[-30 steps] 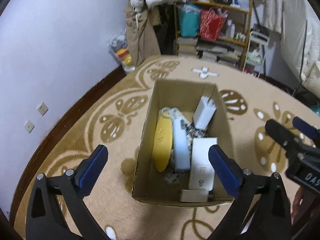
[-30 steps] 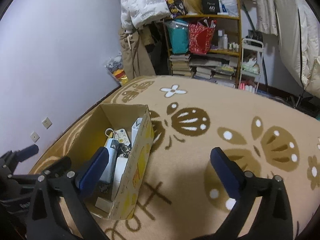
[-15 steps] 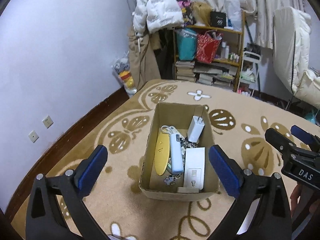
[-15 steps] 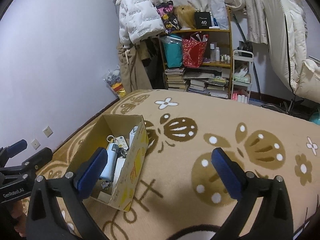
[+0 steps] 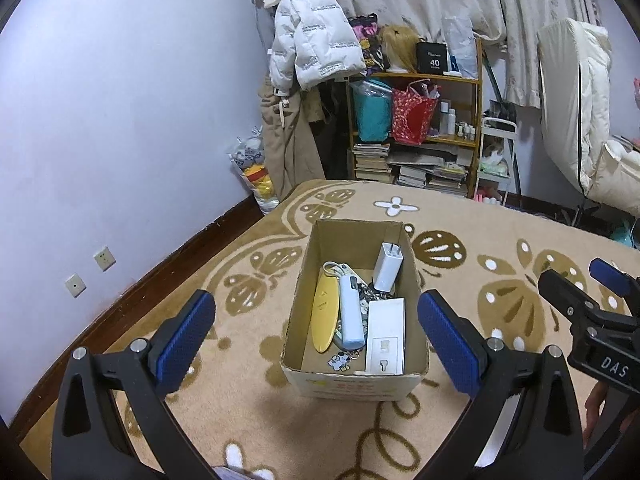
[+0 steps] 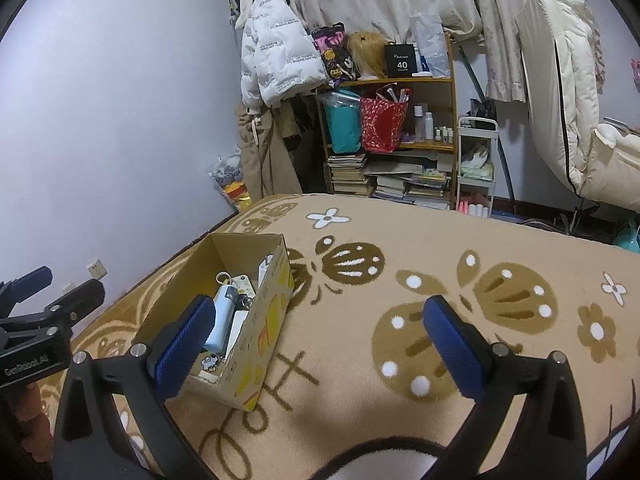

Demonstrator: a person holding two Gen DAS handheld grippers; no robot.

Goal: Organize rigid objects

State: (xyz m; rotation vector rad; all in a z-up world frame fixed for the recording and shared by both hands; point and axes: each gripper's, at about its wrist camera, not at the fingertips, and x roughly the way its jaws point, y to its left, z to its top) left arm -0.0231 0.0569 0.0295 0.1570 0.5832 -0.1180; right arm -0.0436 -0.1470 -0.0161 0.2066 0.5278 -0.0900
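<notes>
Inside the cardboard box: yellow oval remote, pale-blue device, white charger leaning on its right wall, flat white carton, packed lengthwise, we judge, to fit. Above its near edge, our left gripper spread, empty; right of it, our right gripper likewise.

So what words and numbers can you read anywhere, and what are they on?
"40": black box on top of the shelf.
"DAS": right tool, cut off at the picture's edge.
"GenRobot.AI": left tool.
White jacket: rows of print, too small to read.
Cardboard box: red print, too blurred.
</notes>
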